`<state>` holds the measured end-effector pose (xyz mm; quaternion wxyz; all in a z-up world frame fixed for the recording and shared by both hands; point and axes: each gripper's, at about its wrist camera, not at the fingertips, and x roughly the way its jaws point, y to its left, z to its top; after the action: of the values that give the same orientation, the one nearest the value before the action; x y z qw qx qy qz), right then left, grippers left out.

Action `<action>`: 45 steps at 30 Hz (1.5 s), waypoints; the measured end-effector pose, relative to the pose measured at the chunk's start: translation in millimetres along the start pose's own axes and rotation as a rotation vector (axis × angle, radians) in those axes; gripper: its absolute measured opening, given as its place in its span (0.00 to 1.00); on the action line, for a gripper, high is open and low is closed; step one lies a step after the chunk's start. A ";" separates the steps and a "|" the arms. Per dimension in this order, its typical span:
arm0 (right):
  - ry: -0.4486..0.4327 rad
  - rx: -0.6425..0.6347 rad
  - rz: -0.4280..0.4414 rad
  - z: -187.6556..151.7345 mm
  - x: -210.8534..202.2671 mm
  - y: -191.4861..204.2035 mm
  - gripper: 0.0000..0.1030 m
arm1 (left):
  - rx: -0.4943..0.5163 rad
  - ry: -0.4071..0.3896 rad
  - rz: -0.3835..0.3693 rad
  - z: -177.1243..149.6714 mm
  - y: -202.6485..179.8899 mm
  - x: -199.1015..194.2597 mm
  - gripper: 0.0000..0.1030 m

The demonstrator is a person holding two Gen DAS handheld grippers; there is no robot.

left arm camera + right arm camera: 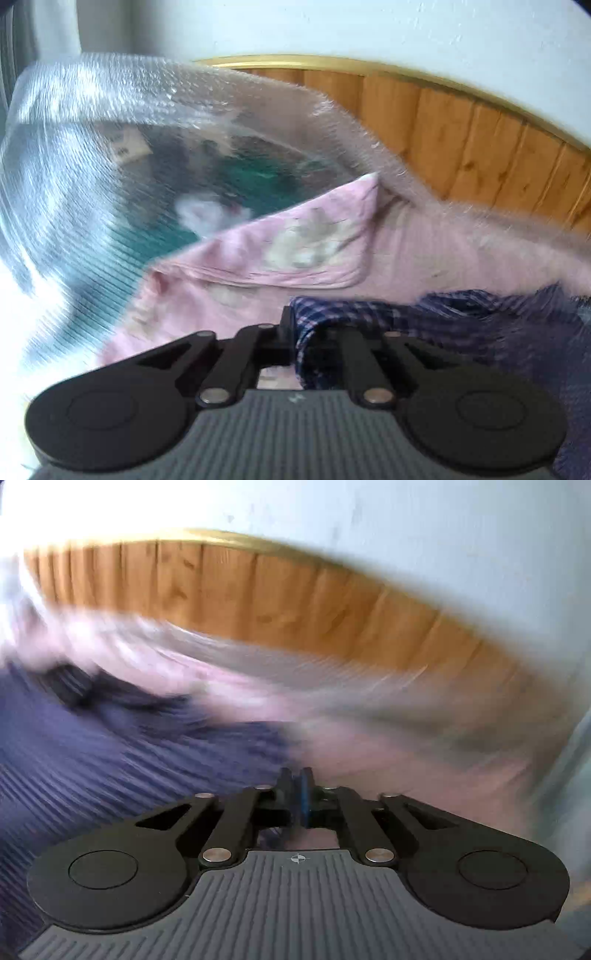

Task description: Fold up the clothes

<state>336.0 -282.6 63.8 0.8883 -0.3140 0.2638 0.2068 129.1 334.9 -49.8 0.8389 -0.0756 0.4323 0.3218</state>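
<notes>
A pale wall and a wood-panelled headboard [461, 122] back a bed spread with a pink sheet [424, 251], and a sheet of bubble wrap [110, 122] lies over things at the far left.

The left gripper [295, 332] has its fingers brought together on a bunched edge of the navy checked garment [480, 325], cloth wrapping round the right-hand finger. The right gripper [297, 794] is fully closed too; a thin blue sliver sits between its fingers, but whether that is cloth or a pad I cannot tell.

The garment lies crumpled on the pink sheet, spreading between the two tools.

It looks like thin woven cotton: light, limp, prone to sag and bunch (no stiffness to hold a crease unaided). My judgement is that hems, seams or corners are the places to pinch, kept well apart so the cloth hangs flat.

The left view is fairly sharp and shows the grip, the check pattern and a turned-back pink corner. The right view is heavily blurred, yet shows the garment [110, 746] as a broad expanse to its left, plus the left gripper [70, 686] as a dark shape beyond it.
</notes>
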 end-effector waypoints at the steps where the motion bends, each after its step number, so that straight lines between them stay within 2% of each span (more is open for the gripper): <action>1: -0.004 -0.089 -0.064 -2.4 -2.6 -3.7 0.07 | 0.065 0.048 0.046 0.0 3.0 9.4 0.34; 2: 0.016 -0.112 -0.058 -7.4 2.1 -11.2 0.22 | 0.138 0.087 0.092 -2.6 2.5 18.2 0.51; 3: 0.046 -0.119 -0.045 -13.2 8.9 -19.3 0.27 | 0.223 0.113 0.141 -9.5 -3.6 26.4 0.53; 4: 0.114 -0.071 -0.010 -21.2 23.2 -29.7 0.27 | 0.294 0.124 0.179 -15.5 -9.9 30.5 0.52; 5: 0.172 -0.014 0.028 -28.4 35.5 -39.6 0.29 | 0.342 0.110 0.201 -20.2 -16.6 28.1 0.52; 7: 0.207 0.167 0.122 -36.9 46.5 -54.4 0.37 | 0.404 0.027 0.226 -21.9 -37.4 15.0 0.52; 9: 0.185 0.377 0.238 -47.7 56.5 -56.0 0.78 | 0.450 -0.079 0.242 -20.1 -61.4 -1.9 0.53; 10: 0.173 0.483 0.297 -53.1 61.5 -56.8 0.82 | 0.478 -0.125 0.246 -17.9 -75.0 -8.2 0.53; 11: 0.166 0.571 0.346 -58.7 66.4 -55.1 0.80 | 0.512 -0.158 0.242 -13.6 -91.1 -10.8 0.56; 13: 0.183 0.616 0.375 -70.9 75.6 -33.1 0.78 | 0.579 -0.225 0.233 -5.0 -123.4 -15.9 0.58; 16: 0.154 0.435 0.335 -78.4 80.9 15.5 0.79 | 0.681 -0.325 0.220 7.8 -171.8 -23.7 0.62; 17: 0.142 0.357 0.320 -77.9 83.0 31.8 0.79 | 0.699 -0.339 0.231 13.0 -184.5 -22.8 0.67; 19: 0.107 0.221 0.281 -74.0 87.4 54.4 0.77 | 0.674 -0.266 0.316 22.3 -189.0 -3.2 0.72; 20: 0.092 0.163 0.262 -71.5 89.8 64.1 0.70 | 0.643 -0.230 0.343 24.8 -184.7 3.4 0.72; 21: 0.082 0.142 0.248 -67.1 92.9 68.2 0.48 | 0.589 -0.210 0.340 25.3 -173.3 2.4 0.70; 23: 0.056 0.158 0.229 -56.1 97.8 67.0 0.27 | 0.482 -0.170 0.335 26.2 -150.5 0.2 0.63; 26: -0.006 0.255 0.214 -38.4 97.5 50.3 0.19 | 0.328 -0.119 0.314 26.9 -117.2 -5.5 0.65; 28: -0.048 0.313 0.193 -24.8 95.7 37.5 0.11 | 0.268 -0.132 0.257 24.2 -99.4 -21.3 0.65; 29: -0.080 0.286 0.151 -13.8 89.5 38.7 0.08 | 0.246 -0.144 0.250 22.2 -91.6 -29.7 0.65; 31: -0.182 0.152 0.061 11.2 68.3 60.1 0.06 | 0.182 -0.163 0.229 14.3 -67.1 -46.2 0.65; 33: -0.359 0.001 0.064 34.8 30.3 92.9 0.06 | 0.103 -0.148 0.187 9.7 -40.7 -52.2 0.67; 34: -0.443 -0.070 0.104 40.4 10.7 111.8 0.06 | 0.075 -0.128 0.169 7.3 -30.0 -54.0 0.67; 35: -0.480 -0.123 0.132 38.7 1.8 130.0 0.11 | 0.054 -0.106 0.152 3.6 -19.6 -55.1 0.67; 36: -0.517 -0.176 0.161 37.1 -7.1 148.3 0.29 | 0.052 -0.082 0.140 -3.1 -10.9 -55.4 0.68; 37: -0.533 -0.211 0.184 33.9 -12.2 163.2 0.62 | 0.063 -0.059 0.130 -11.4 -4.4 -56.5 0.68; 38: -0.476 -0.177 0.184 25.1 -4.3 166.0 0.80 | 0.076 -0.037 0.122 -19.3 1.1 -57.2 0.68; 40: -0.360 -0.104 0.175 6.8 11.4 169.7 0.79 | 0.101 -0.015 0.113 -33.6 6.0 -59.5 0.69; 41: -0.305 -0.040 0.145 -4.5 17.5 162.6 0.79 | 0.110 -0.009 0.110 -40.6 7.7 -61.1 0.70; 45: -0.162 0.152 0.138 -34.6 47.4 128.7 0.79 | 0.113 0.011 0.099 -59.6 10.9 -63.7 0.71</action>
<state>292.3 -203.8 -45.3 0.9116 -0.2092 0.2269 0.2714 55.5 289.0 -35.5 0.8225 -0.0083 0.4577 0.3375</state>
